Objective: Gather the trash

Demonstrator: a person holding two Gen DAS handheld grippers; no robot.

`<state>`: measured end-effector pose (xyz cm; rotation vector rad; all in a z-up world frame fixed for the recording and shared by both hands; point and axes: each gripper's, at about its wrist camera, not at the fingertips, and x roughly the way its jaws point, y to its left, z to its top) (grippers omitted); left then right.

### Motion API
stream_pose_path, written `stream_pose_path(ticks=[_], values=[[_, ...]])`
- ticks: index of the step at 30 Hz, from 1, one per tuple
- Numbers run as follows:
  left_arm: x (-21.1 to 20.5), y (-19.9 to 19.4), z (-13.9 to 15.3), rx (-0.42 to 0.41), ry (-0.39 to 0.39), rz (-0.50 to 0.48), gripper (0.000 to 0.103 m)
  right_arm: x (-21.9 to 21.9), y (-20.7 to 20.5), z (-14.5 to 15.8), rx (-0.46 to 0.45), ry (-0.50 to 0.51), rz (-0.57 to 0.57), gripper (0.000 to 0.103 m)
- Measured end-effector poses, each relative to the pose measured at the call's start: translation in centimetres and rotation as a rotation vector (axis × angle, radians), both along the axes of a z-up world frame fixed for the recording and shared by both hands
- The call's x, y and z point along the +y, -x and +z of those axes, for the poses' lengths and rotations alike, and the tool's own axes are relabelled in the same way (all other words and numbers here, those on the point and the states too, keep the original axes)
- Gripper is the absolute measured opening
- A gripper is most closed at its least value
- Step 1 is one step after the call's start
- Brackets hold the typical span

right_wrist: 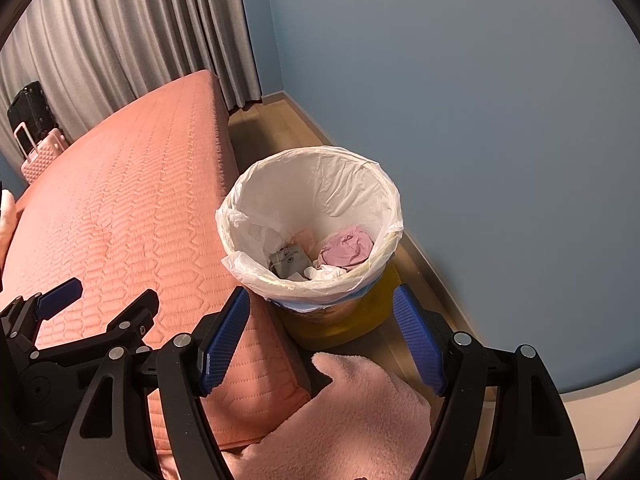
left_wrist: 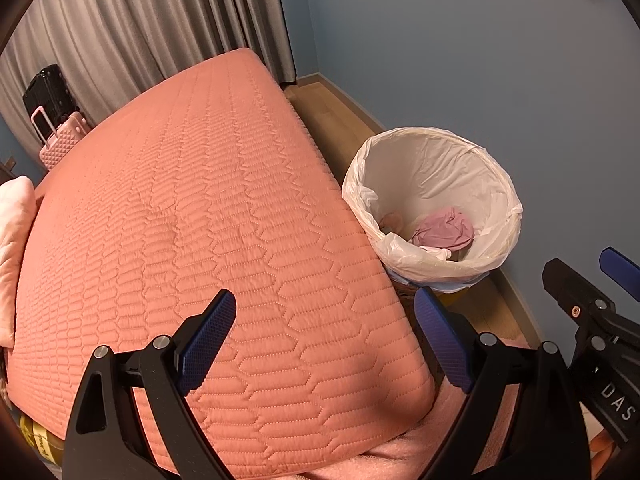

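Observation:
A trash bin with a white plastic liner (left_wrist: 496,184) (right_wrist: 320,184) stands on the floor beside the bed. Inside it lie a crumpled pink piece (left_wrist: 444,232) (right_wrist: 348,248), a grey packet (right_wrist: 288,262) and white scraps (right_wrist: 328,273). My left gripper (left_wrist: 324,340) is open and empty above the corner of the salmon quilted mattress (left_wrist: 200,220) (right_wrist: 120,208). My right gripper (right_wrist: 322,340) is open and empty, just in front of the bin. The right gripper also shows at the right edge of the left wrist view (left_wrist: 588,284), and the left gripper at the lower left of the right wrist view (right_wrist: 104,300).
A pink fleece blanket (right_wrist: 352,412) (left_wrist: 400,452) lies under the grippers. A blue wall (right_wrist: 480,120) stands close behind the bin. Grey curtains (left_wrist: 160,20), a black suitcase (left_wrist: 44,92) and a pink suitcase (left_wrist: 60,140) are at the far side. A pale pillow (left_wrist: 12,236) lies at left.

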<state>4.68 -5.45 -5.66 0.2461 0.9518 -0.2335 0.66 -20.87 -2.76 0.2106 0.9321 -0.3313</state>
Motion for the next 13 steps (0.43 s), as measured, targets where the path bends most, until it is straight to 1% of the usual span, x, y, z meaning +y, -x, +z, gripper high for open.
stream_pose_path(ticks=[9, 13], values=[[-0.17, -0.28, 0.41, -0.017, 0.01, -0.004, 0.087, -0.21, -0.35, 0.36, -0.012, 0.001, -0.006, 0.072], [-0.35, -0.41, 0.39, -0.007, 0.019, -0.008, 0.087, -0.33, -0.39, 0.45, -0.015, 0.001, -0.013, 0.072]])
